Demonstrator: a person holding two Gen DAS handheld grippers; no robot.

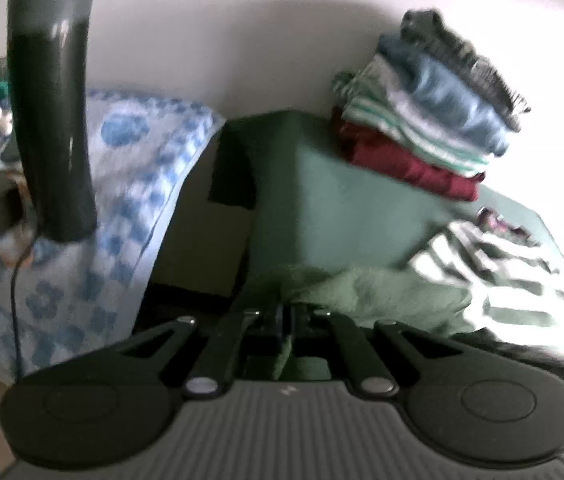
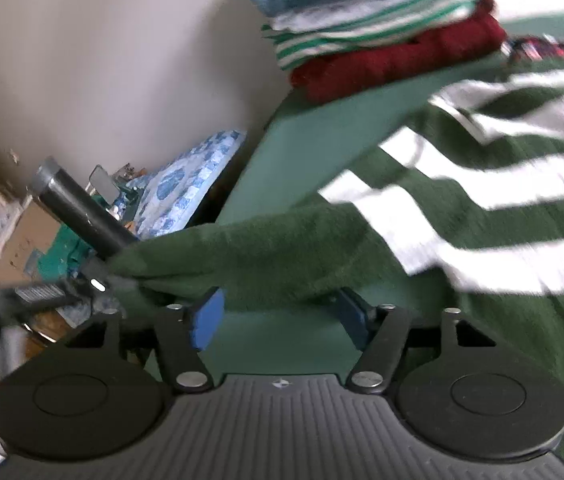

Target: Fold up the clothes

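Observation:
A dark green and white striped sweater (image 1: 494, 284) lies on the green table (image 1: 354, 200). My left gripper (image 1: 286, 320) is shut on the sweater's plain green sleeve or edge (image 1: 346, 288). In the right wrist view the sweater (image 2: 482, 184) fills the right side, and its green sleeve (image 2: 265, 256) stretches left to the left gripper's handle (image 2: 81, 216). My right gripper (image 2: 277, 316) is open, its blue pads (image 2: 207, 316) just below the sleeve, apart from it. A stack of folded clothes (image 1: 422, 112) stands at the table's back, also seen in the right wrist view (image 2: 378, 24).
A blue and white patterned cloth (image 1: 121, 184) covers furniture left of the table. A dark upright handle (image 1: 53, 112) stands at left. Boxes and clutter (image 2: 29, 236) lie by the white wall (image 2: 121, 60). A small dark patterned item (image 2: 538, 48) lies behind the sweater.

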